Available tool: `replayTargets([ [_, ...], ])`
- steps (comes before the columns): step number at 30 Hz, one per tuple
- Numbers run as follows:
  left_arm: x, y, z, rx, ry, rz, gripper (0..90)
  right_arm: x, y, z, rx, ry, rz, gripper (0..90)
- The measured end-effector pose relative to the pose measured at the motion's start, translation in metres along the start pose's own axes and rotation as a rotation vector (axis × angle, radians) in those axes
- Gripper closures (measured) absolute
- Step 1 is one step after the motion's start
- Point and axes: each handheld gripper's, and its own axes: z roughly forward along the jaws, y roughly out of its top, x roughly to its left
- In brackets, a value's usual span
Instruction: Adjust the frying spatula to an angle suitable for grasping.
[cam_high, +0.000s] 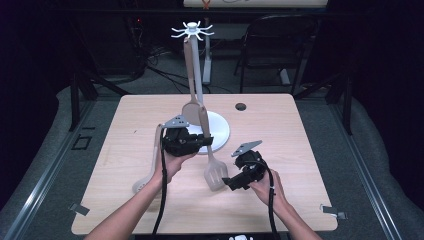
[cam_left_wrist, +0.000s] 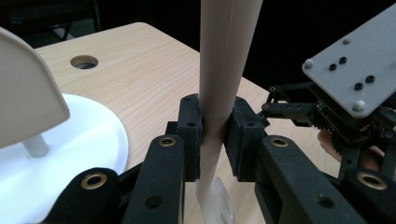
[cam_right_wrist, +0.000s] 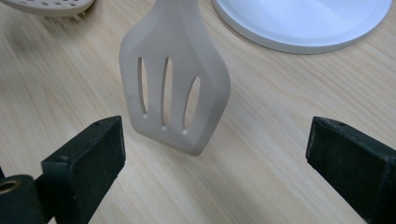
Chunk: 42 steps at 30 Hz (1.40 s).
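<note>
A beige slotted spatula (cam_high: 215, 174) stands nearly upright, its head just above the table. My left gripper (cam_high: 204, 142) is shut on its handle (cam_left_wrist: 219, 70), the pads pressing both sides (cam_left_wrist: 215, 122). In the right gripper view the slotted head (cam_right_wrist: 175, 84) hangs a little ahead of my right gripper (cam_right_wrist: 224, 158), whose jaws stand wide open on either side with nothing between them. In the high view the right gripper (cam_high: 232, 183) sits just right of the spatula's head.
A white hook stand (cam_high: 192, 31) rises from a round white base (cam_high: 220, 131), with a beige solid turner (cam_high: 192, 107) hanging on it. A beige skimmer (cam_high: 145, 180) lies on the table at the left. A cable hole (cam_high: 241, 106) is behind the base.
</note>
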Motion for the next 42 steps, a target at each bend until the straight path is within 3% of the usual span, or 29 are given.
replayTargets([
  [13,0.005,0.022,-0.003,0.001,0.040,0.045,77.3,-0.005,-0.001,0.008,0.030,-0.005,0.002,3.2],
  [18,0.009,0.034,-0.001,0.005,0.043,0.056,77.2,-0.007,-0.003,0.013,0.034,0.041,0.020,3.5],
  [28,0.015,0.053,0.003,0.013,0.080,0.092,77.2,-0.010,-0.002,0.010,0.046,0.023,0.003,3.6],
  [42,0.018,0.077,0.007,0.018,0.119,0.138,77.3,-0.015,-0.003,0.010,0.042,0.020,0.021,5.0],
])
